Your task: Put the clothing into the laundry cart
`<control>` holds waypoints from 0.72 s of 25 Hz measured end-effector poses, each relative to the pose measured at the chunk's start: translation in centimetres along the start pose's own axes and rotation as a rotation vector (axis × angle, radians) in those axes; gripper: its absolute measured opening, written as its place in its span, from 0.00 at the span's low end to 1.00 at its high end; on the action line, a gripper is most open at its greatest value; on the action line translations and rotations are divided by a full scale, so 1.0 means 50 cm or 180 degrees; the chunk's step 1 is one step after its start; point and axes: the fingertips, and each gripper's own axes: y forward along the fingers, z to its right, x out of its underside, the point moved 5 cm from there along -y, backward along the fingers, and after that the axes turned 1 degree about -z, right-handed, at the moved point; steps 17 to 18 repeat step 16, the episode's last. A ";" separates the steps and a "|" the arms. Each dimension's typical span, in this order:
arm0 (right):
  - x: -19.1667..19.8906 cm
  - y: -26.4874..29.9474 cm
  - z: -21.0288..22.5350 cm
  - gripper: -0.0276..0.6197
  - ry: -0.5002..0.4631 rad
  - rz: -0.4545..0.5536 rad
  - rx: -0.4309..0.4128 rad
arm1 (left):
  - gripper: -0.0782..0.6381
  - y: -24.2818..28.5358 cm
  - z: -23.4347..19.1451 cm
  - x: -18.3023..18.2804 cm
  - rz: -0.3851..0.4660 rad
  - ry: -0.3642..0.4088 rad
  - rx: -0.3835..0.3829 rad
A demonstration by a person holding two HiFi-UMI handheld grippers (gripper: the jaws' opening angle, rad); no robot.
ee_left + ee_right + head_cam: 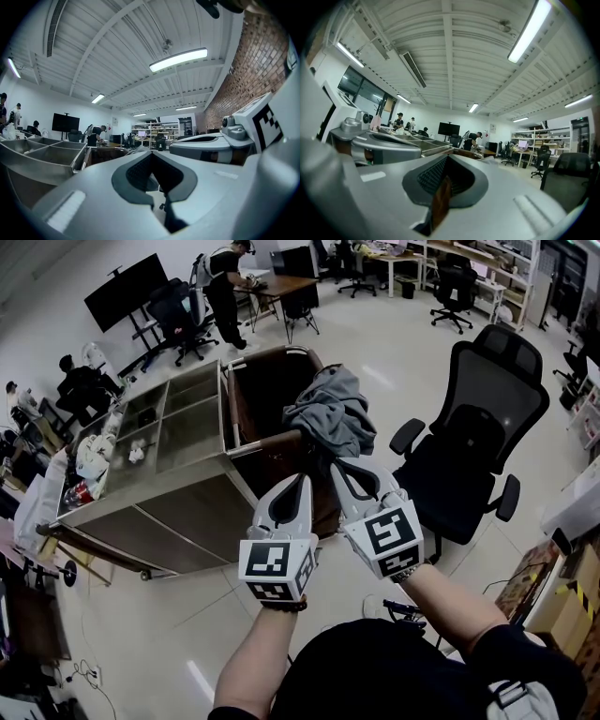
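Observation:
A grey garment (326, 412) lies bunched over the front rim of the laundry cart (246, 418), partly hanging into its brown compartment. Both grippers are held side by side just in front of that rim. My right gripper (336, 468) is shut, its tip just below the garment's dark lower fold; in the right gripper view (447, 158) no cloth shows between the jaws. My left gripper (302, 480) is shut too, beside the right one and short of the garment; the left gripper view (151, 154) shows nothing between its jaws.
A black office chair (473, 432) stands close on the right of the cart. The cart's left part has metal tray compartments (173, 423) holding small items. People work at desks (281, 285) further back. Boxes and cables (553, 592) lie at the right.

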 end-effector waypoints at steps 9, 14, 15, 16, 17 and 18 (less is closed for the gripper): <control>-0.008 -0.008 -0.019 0.04 -0.0019 0.0000 0.0030 | 0.11 -0.017 -0.004 0.002 -0.0004 -0.0022 0.0031; -0.013 -0.013 -0.025 0.04 -0.0021 0.0006 0.0046 | 0.11 -0.024 -0.002 -0.004 0.0003 -0.0007 0.0054; -0.014 -0.014 -0.026 0.04 -0.0022 0.0009 0.0050 | 0.11 -0.025 -0.002 -0.006 0.0005 -0.0004 0.0057; -0.016 -0.014 -0.027 0.04 -0.0022 0.0013 0.0054 | 0.11 -0.026 -0.001 -0.008 0.0007 -0.0001 0.0060; -0.016 -0.014 -0.027 0.04 -0.0022 0.0013 0.0054 | 0.11 -0.026 -0.001 -0.008 0.0007 -0.0001 0.0060; -0.016 -0.014 -0.027 0.04 -0.0022 0.0013 0.0054 | 0.11 -0.026 -0.001 -0.008 0.0007 -0.0001 0.0060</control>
